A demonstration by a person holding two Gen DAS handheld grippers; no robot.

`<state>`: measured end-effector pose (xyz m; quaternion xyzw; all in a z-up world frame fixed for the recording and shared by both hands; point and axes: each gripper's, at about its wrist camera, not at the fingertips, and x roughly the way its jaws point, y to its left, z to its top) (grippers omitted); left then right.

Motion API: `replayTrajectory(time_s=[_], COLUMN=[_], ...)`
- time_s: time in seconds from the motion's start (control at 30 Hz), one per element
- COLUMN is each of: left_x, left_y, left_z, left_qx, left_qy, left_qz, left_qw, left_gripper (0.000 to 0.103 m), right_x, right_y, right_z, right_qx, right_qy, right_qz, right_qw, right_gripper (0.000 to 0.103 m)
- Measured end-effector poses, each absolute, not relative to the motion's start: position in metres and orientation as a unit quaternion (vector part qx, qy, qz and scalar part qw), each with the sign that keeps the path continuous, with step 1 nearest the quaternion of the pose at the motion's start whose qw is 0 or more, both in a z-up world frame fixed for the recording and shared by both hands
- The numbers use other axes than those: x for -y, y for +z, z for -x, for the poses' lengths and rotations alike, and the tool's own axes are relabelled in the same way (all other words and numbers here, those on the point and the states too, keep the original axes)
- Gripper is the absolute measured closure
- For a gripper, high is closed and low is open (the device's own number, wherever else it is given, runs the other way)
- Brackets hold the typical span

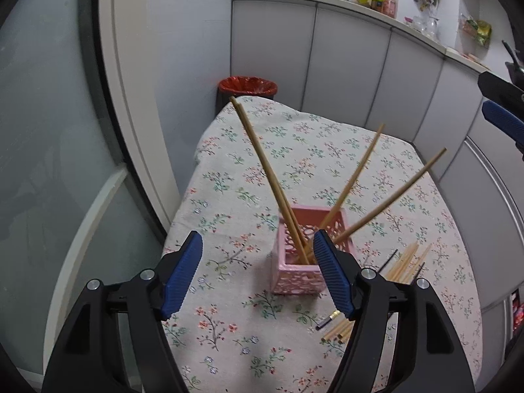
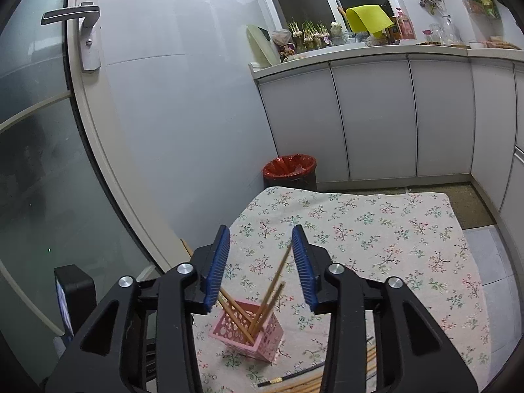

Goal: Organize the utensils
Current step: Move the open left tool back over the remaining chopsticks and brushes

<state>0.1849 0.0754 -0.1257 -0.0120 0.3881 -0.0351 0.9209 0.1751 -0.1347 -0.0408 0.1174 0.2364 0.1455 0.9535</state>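
We held both the left gripper [image 1: 257, 267] and right gripper [image 2: 260, 263] spread, empty, above the pink holder [image 1: 299, 262]; bare floral cloth [image 1: 327, 150] stretched toward twelve o'clock.

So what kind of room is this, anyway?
Probably a home kitchen: white cabinets under a cluttered counter, a lined bin, and a floral-cloth table with chopsticks in a pink holder.

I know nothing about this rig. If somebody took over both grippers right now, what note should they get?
Left gripper: open, empty, just short of the pink holder.
Right gripper: open, gripping nothing, above the holder.
Done: four wooden chopsticks stand tilted in the holder on the floral cloth.
Left: a pile of loose chopsticks, wooden and dark, lies on the cloth right of the holder and needs to go in.
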Motion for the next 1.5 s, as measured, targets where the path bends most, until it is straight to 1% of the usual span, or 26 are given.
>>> replayTrajectory(time_s=[0.13,0.2,0.23,0.3,0.33,0.4,0.5,0.67,0.8,1.07,1.13,1.2,1.23,1.3,1.37,1.47,1.5], left_x=[-0.064,-0.057,-0.053,-0.044,-0.039,-0.029,-0.010,0.022,0.052,0.110,0.125,0.134,0.138,0.141,0.142,0.144,0.146], left_y=[-0.127,-0.129,-0.130,-0.133,-0.134,-0.136,-0.139,-0.146,-0.153,-0.178,-0.188,-0.198,-0.204,-0.214,-0.224,-0.237,-0.240], left_z=[-0.180,-0.178,-0.177,-0.176,-0.175,-0.173,-0.170,-0.168,-0.164,-0.172,-0.180,-0.189,-0.197,-0.210,-0.222,-0.235,-0.238], left_qx=[-0.394,-0.400,-0.405,-0.414,-0.416,-0.418,-0.423,-0.443,-0.448,-0.474,-0.483,-0.496,-0.503,-0.516,-0.527,-0.541,-0.542], left_qy=[-0.050,-0.062,-0.069,-0.081,-0.087,-0.095,-0.110,-0.135,-0.155,-0.185,-0.187,-0.187,-0.186,-0.180,-0.171,-0.162,-0.161], left_qz=[0.000,-0.002,-0.002,-0.006,-0.010,-0.022,-0.042,-0.060,-0.090,-0.142,-0.158,-0.167,-0.168,-0.165,-0.158,-0.155,-0.158], left_qw=[0.918,0.914,0.912,0.907,0.905,0.903,0.898,0.884,0.876,0.849,0.841,0.832,0.827,0.822,0.817,0.810,0.809], left_gripper=[0.028,0.025,0.023,0.020,0.020,0.020,0.019,0.019,0.019,0.020,0.025,0.041,0.047,0.064,0.071,0.078,0.079], right_x=[0.154,0.168,0.176,0.189,0.196,0.208,0.229,0.256,0.275,0.311,0.319,0.325,0.327,0.329,0.331,0.332,0.333], right_y=[-0.044,-0.049,-0.053,-0.061,-0.067,-0.076,-0.089,-0.114,-0.133,-0.154,-0.160,-0.165,-0.169,-0.174,-0.178,-0.183,-0.184], right_z=[-0.172,-0.170,-0.169,-0.167,-0.165,-0.163,-0.162,-0.161,-0.164,-0.158,-0.158,-0.159,-0.159,-0.160,-0.160,-0.160,-0.160], right_qx=[-0.262,-0.279,-0.288,-0.303,-0.312,-0.328,-0.354,-0.400,-0.432,-0.461,-0.468,-0.475,-0.479,-0.488,-0.494,-0.502,-0.504], right_qy=[0.126,0.110,0.103,0.090,0.081,0.067,0.042,0.006,-0.015,-0.035,-0.040,-0.042,-0.043,-0.042,-0.041,-0.037,-0.037], right_qz=[-0.111,-0.108,-0.107,-0.104,-0.101,-0.098,-0.106,-0.107,-0.110,-0.128,-0.132,-0.133,-0.132,-0.130,-0.127,-0.120,-0.118], right_qw=[0.950,0.948,0.946,0.943,0.941,0.937,0.928,0.910,0.895,0.877,0.873,0.869,0.866,0.862,0.859,0.856,0.855], right_gripper=[0.049,0.041,0.039,0.028,0.026,0.019,0.012,0.008,0.008,0.007,0.007,0.007,0.007,0.007,0.007,0.007,0.007])
